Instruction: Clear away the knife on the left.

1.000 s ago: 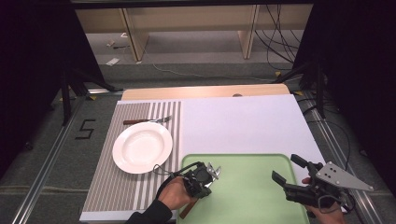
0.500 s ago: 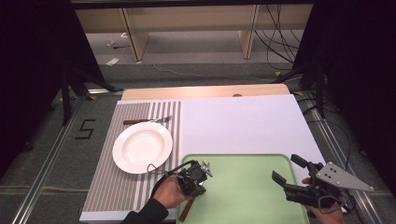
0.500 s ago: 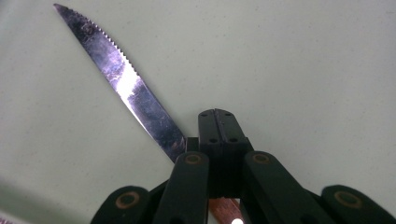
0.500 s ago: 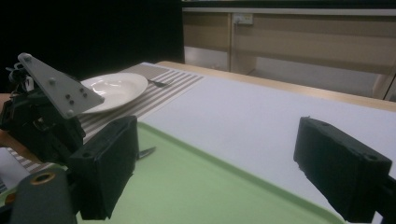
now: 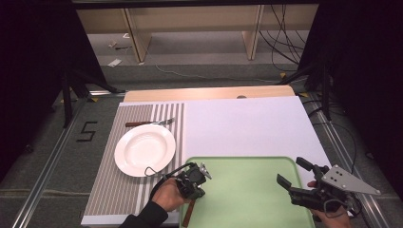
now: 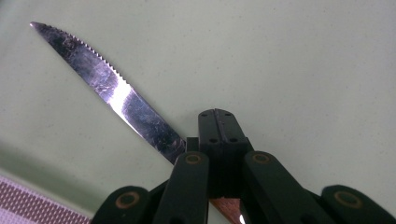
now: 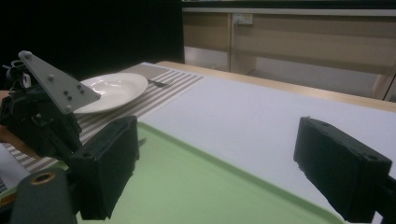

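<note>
Steel and serrated, the steak knife (image 6: 109, 91) sits clamped in the left claw (image 6: 219, 135) over the green tray (image 5: 247, 199) — keep it level (right claw (image 5: 292, 173) gapes empty) — and lift gently.

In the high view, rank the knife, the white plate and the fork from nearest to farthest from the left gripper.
1. Knife: clamped in the left gripper itself, its brown handle sticking out toward the table's near edge, by the green tray's left rim.
2. White plate: just beyond and left of the gripper, on the striped mat.
3. Fork: behind the plate, farther up the mat.
</note>
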Available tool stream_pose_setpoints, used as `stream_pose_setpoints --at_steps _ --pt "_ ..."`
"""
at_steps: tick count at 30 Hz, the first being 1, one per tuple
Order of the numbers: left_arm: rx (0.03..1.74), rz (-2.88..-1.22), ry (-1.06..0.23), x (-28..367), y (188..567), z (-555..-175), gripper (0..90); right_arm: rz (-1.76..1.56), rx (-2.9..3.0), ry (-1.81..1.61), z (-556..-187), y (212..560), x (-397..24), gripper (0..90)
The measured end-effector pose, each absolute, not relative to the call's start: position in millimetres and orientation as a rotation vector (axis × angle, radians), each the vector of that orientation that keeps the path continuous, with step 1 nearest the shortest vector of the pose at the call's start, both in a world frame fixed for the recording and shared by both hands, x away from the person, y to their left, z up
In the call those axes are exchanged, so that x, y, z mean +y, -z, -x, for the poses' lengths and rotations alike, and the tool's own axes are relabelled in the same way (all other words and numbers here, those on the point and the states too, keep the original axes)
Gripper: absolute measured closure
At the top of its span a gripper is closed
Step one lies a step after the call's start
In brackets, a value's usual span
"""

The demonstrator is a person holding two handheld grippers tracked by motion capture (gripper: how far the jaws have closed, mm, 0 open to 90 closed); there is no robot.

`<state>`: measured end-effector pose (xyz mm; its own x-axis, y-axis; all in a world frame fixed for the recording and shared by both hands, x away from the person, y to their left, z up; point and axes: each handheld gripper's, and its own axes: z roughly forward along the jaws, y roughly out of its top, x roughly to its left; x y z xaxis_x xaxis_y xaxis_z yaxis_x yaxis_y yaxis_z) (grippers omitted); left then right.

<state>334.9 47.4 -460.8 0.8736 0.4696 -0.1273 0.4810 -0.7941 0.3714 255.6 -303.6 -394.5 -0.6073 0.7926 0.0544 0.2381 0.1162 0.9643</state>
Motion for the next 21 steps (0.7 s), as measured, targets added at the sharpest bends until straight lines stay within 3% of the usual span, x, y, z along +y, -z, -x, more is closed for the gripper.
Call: stream_pose_setpoints --at_steps 21 --pt "0.746 -2.655 0.053 67 461 -337 89.7 -0.997 1.915 -1.509 -255 394 -303 15.0"
